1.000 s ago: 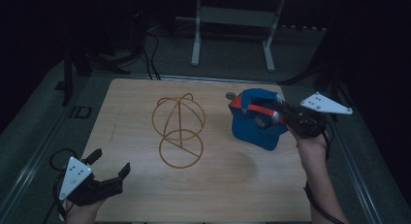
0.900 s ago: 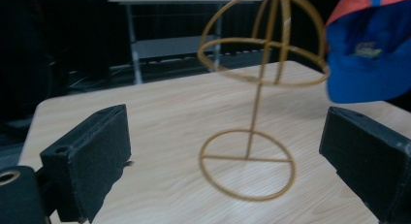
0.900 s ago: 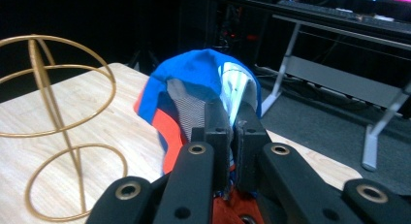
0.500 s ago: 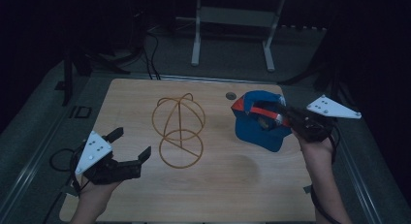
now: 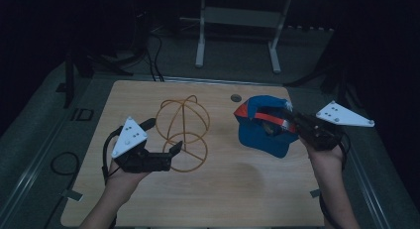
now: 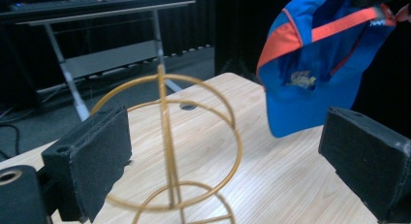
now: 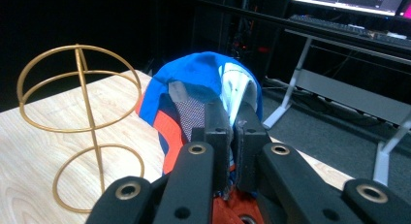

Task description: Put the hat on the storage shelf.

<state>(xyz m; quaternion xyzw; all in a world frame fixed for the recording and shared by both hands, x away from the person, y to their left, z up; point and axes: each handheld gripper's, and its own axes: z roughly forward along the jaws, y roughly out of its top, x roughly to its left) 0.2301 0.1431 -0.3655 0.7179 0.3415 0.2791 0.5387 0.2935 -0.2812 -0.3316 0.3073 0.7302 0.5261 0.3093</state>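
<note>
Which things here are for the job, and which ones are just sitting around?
For the job:
- cap, held up off the table by the right gripper
- wire stand, gold, upright on the table
- left gripper, jaws open on either side of the stand

Just sitting around:
- round hole in the table top
- metal frame on the floor behind the table

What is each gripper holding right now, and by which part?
The right gripper is shut on the cap, pinching its back edge. The left gripper is open, holding nothing, near the wire stand.
</note>
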